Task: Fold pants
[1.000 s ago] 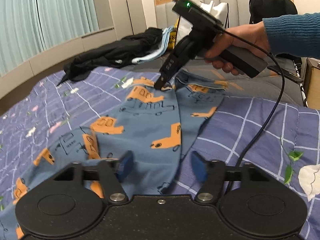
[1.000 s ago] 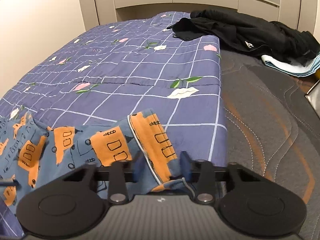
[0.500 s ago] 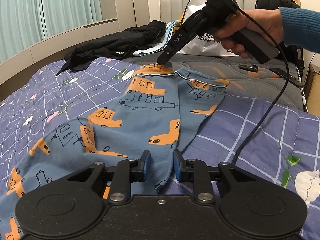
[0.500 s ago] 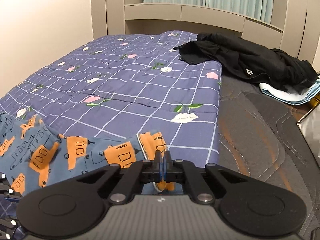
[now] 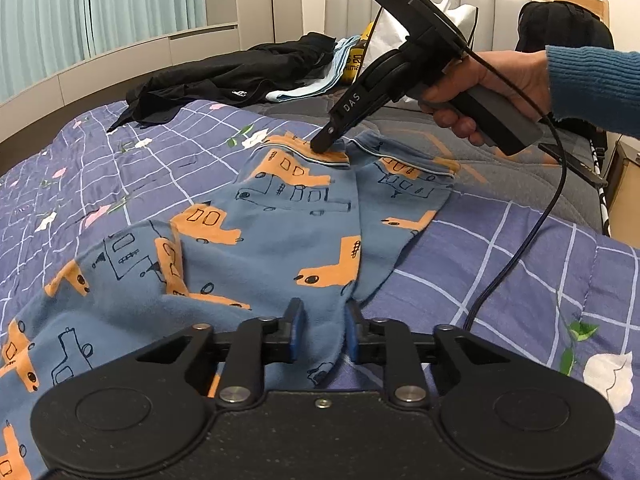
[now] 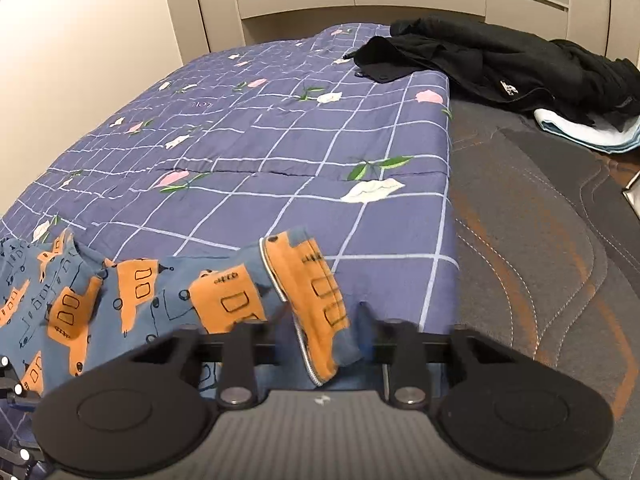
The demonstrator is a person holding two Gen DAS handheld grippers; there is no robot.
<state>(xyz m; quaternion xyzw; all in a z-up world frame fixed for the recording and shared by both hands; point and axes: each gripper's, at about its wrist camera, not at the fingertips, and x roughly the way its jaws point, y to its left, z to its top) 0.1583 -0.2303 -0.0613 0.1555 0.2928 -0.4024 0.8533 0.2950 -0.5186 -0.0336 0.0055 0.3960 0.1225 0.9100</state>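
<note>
Blue pants (image 5: 280, 240) with orange vehicle prints lie spread on the purple checked quilt (image 5: 500, 264), waistband toward the headboard. My left gripper (image 5: 323, 328) is closing at the near end of the pants, and a ridge of the blue cloth fills the gap between its blue pads. A hand in a teal sleeve holds my right gripper (image 5: 322, 145) tip-down on the waistband. In the right wrist view the right gripper (image 6: 322, 316) has its blurred fingers apart, with a turned-up waistband corner (image 6: 308, 292) lying between them.
A black jacket (image 5: 224, 76) and a light blue towel (image 5: 316, 84) lie at the back of the bed. A white bag (image 5: 384, 40) and a black backpack (image 5: 560, 28) lean on the headboard. Bare grey mattress (image 6: 540, 264) lies beside the quilt. A cable (image 5: 516, 256) trails over it.
The left jaws have narrowed onto the pants cloth. The right gripper shut and rose off the waistband, then came back down onto it with its fingers apart.
</note>
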